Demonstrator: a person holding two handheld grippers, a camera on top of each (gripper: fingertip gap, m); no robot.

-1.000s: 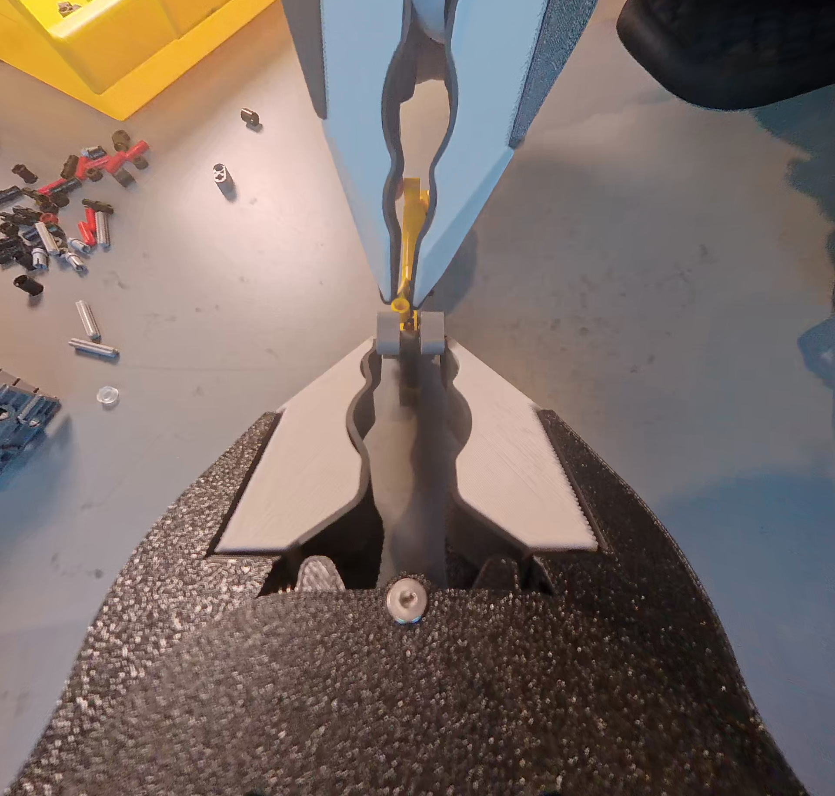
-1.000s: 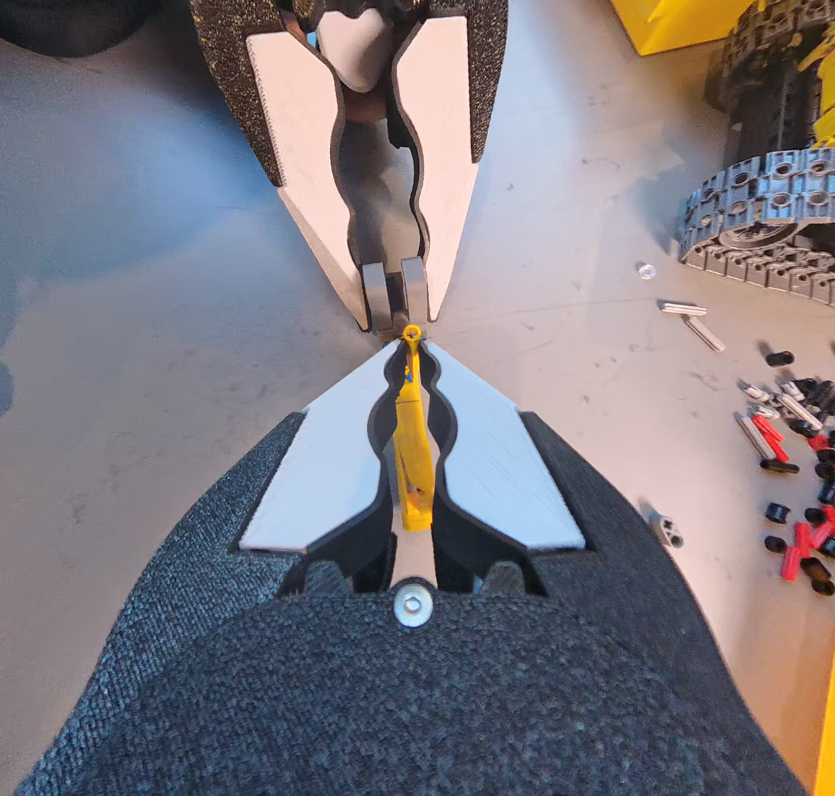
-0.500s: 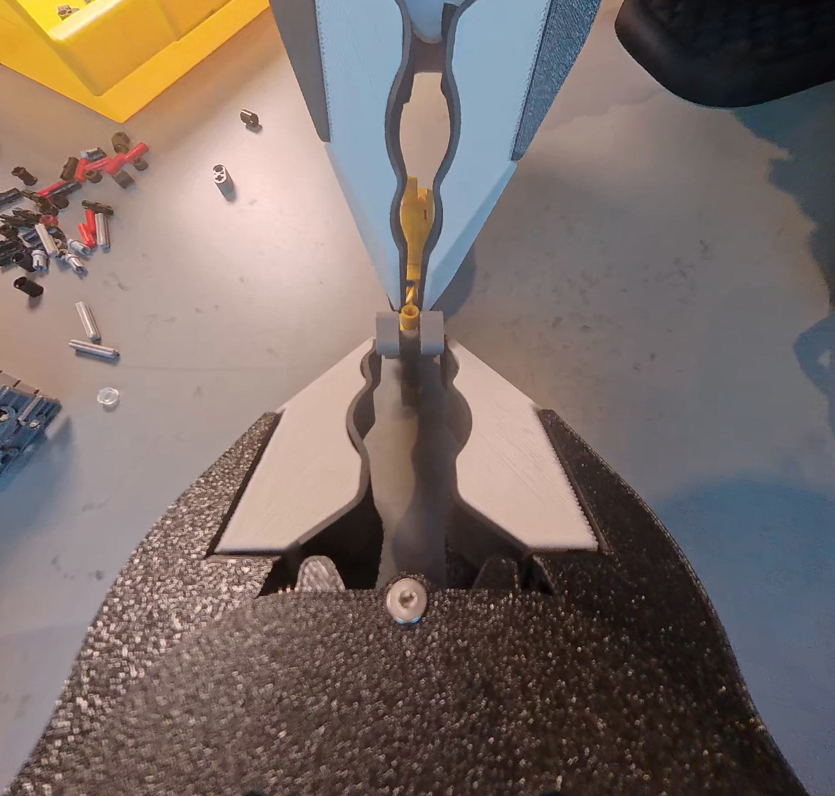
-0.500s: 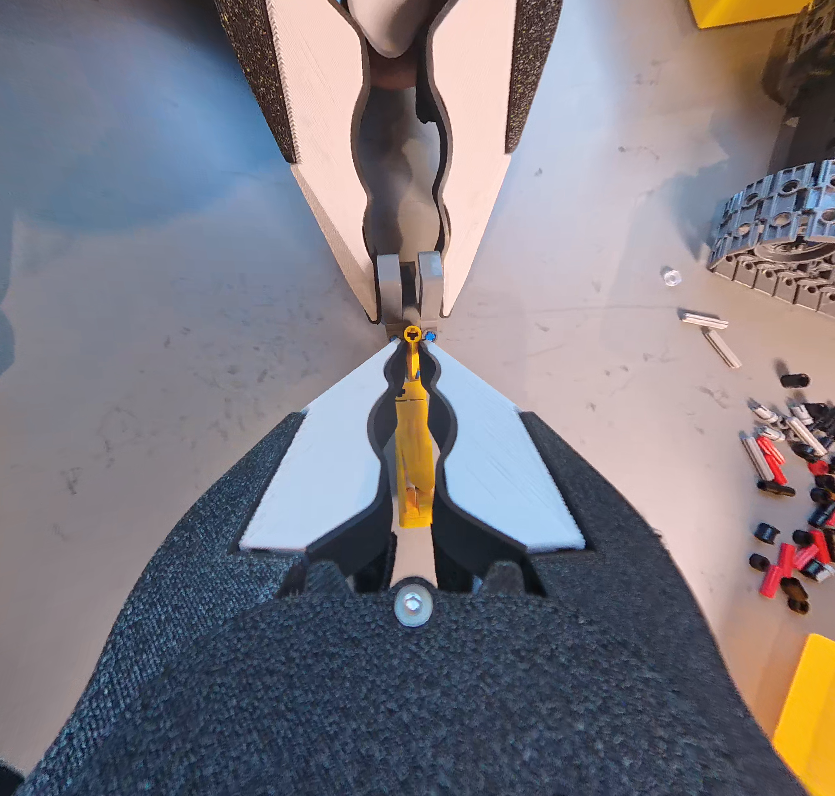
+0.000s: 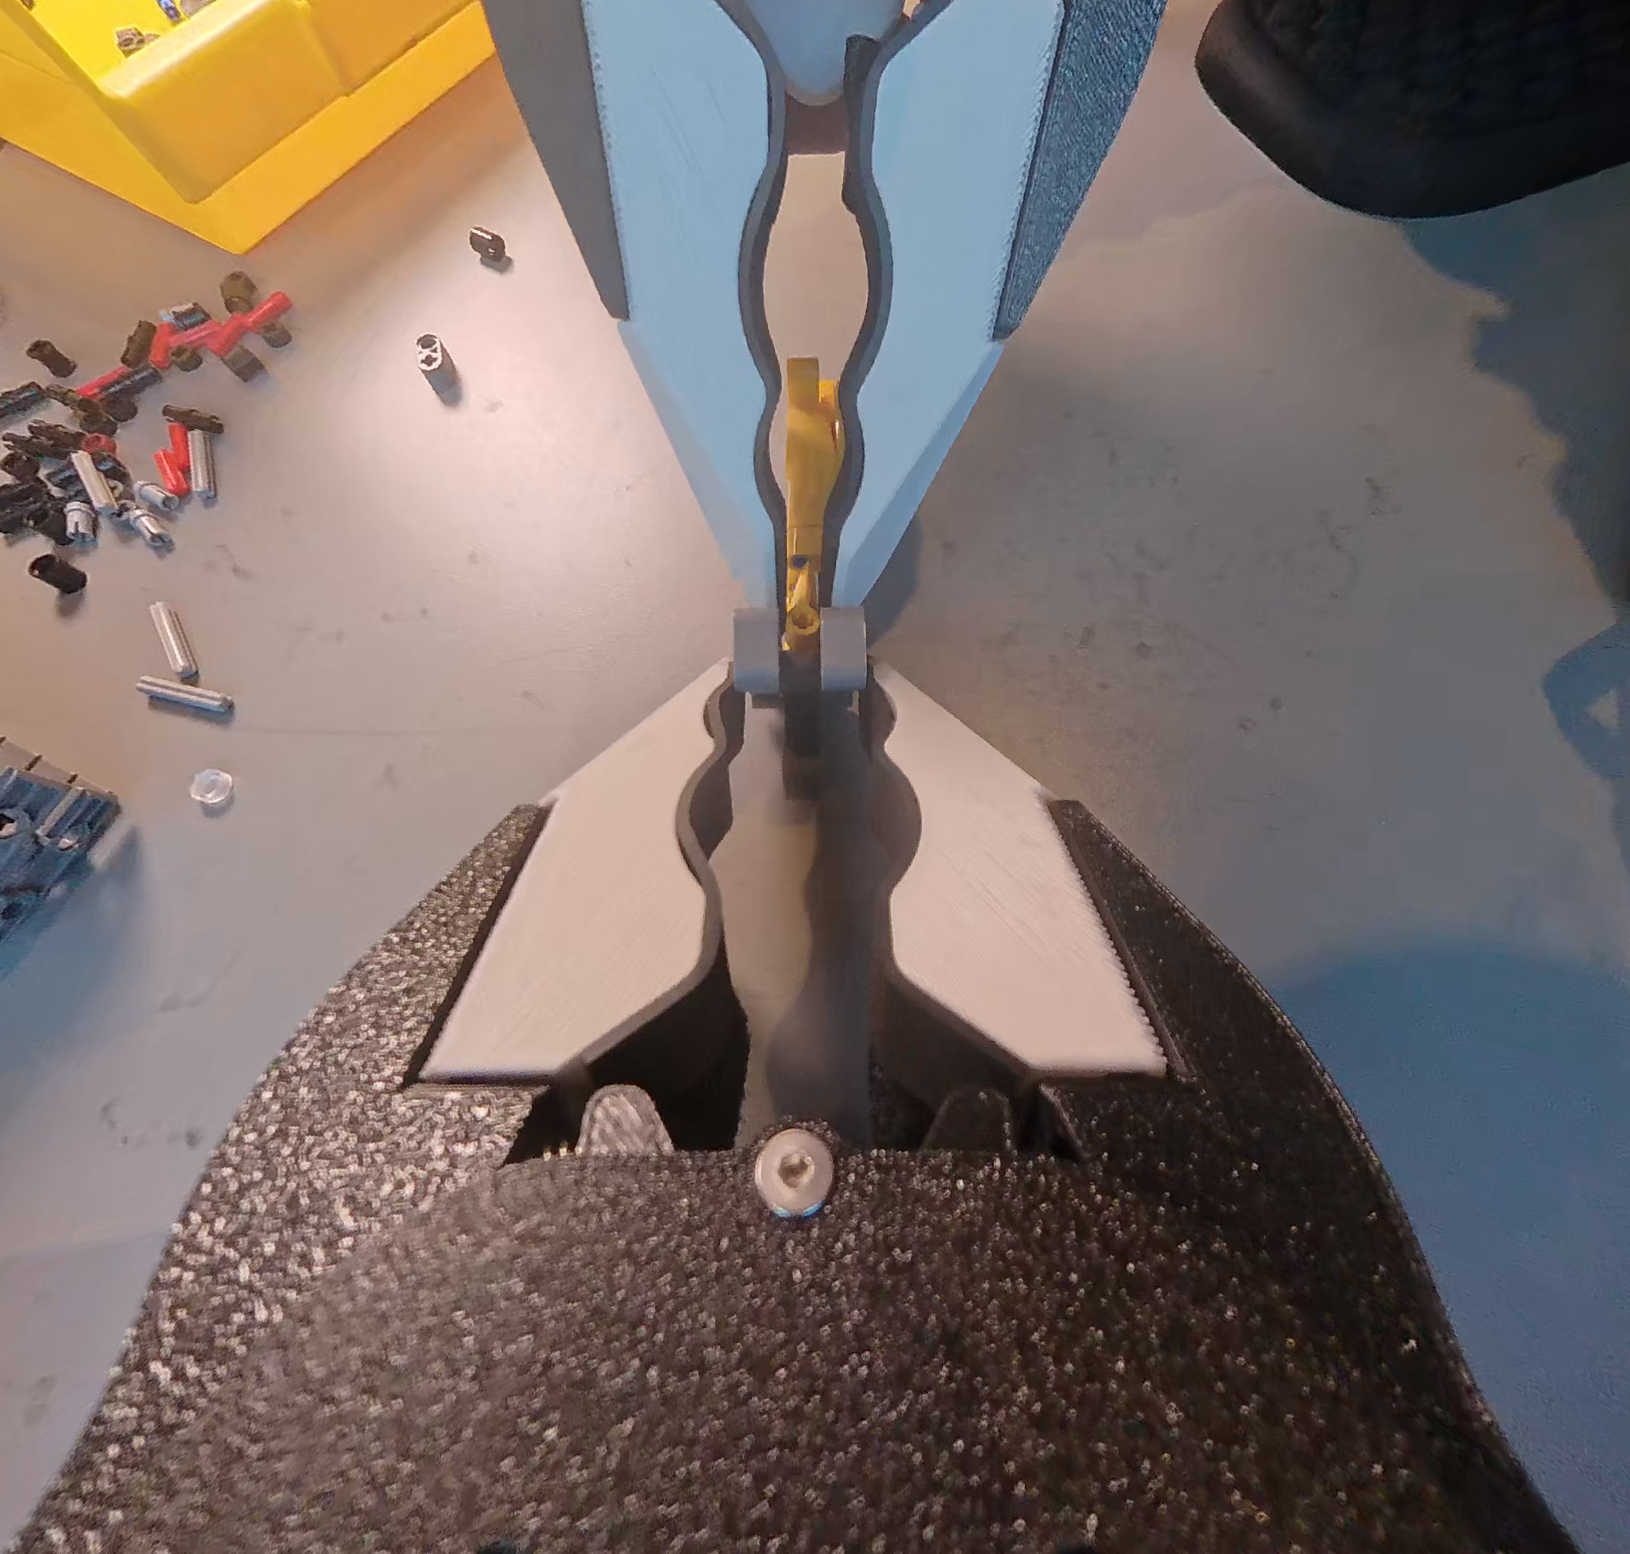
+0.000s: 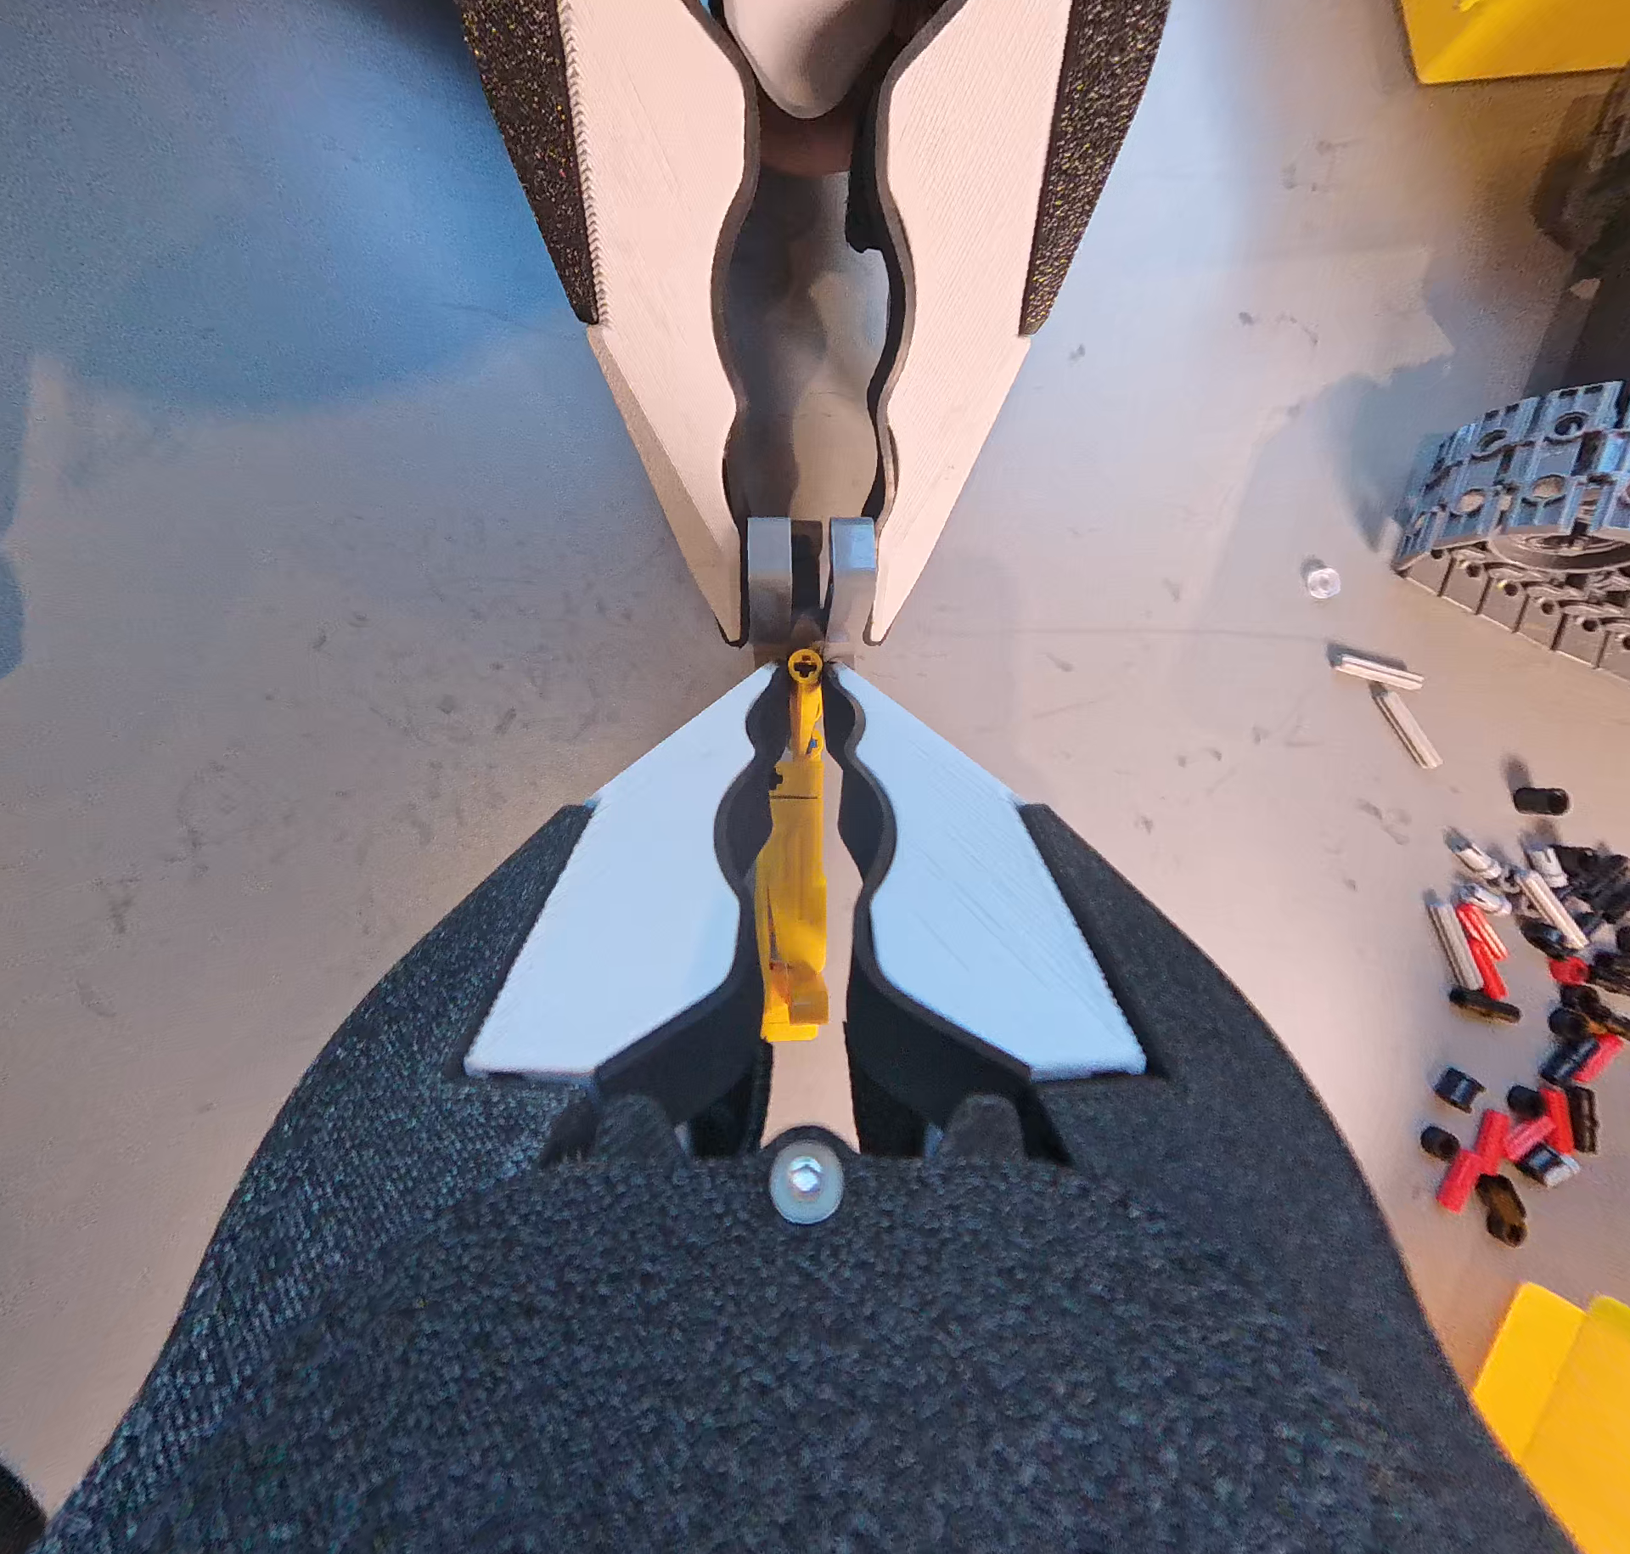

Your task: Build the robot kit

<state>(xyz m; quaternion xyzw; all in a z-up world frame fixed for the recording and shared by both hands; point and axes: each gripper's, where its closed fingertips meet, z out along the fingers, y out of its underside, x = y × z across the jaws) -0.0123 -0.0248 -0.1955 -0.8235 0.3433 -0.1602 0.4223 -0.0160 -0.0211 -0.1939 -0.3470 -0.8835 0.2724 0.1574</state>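
My left gripper (image 5: pixel 798 691) is shut on a small grey forked piece (image 5: pixel 754 651) with two lugs and a dark gap between them. My right gripper (image 6: pixel 807 673) is shut on a long thin yellow piece (image 6: pixel 794 885) that lies along its fingers. The two grippers face each other tip to tip above the grey table. The round end of the yellow piece (image 5: pixel 810 444) sits at the gap between the grey lugs. In the right wrist view the left gripper (image 6: pixel 807 629) comes from the top with the grey piece (image 6: pixel 767 572).
A yellow parts bin (image 5: pixel 220 100) stands at the far left, with a pile of black, red and grey pins (image 5: pixel 115 453) and a blue part (image 5: pixel 44 823) nearby. A black seat (image 5: pixel 1429 65) is far right. A tracked model (image 6: pixel 1535 488) stands right of the right gripper. The grippers are tip to tip, or close to it. Both grippers' tips are roughly 15 cm from the tracked model (image 6: pixel 1535 488).
The two grippers have drawn closer together. The yellow piece's round end has moved from just before the grey lugs into the gap between them.
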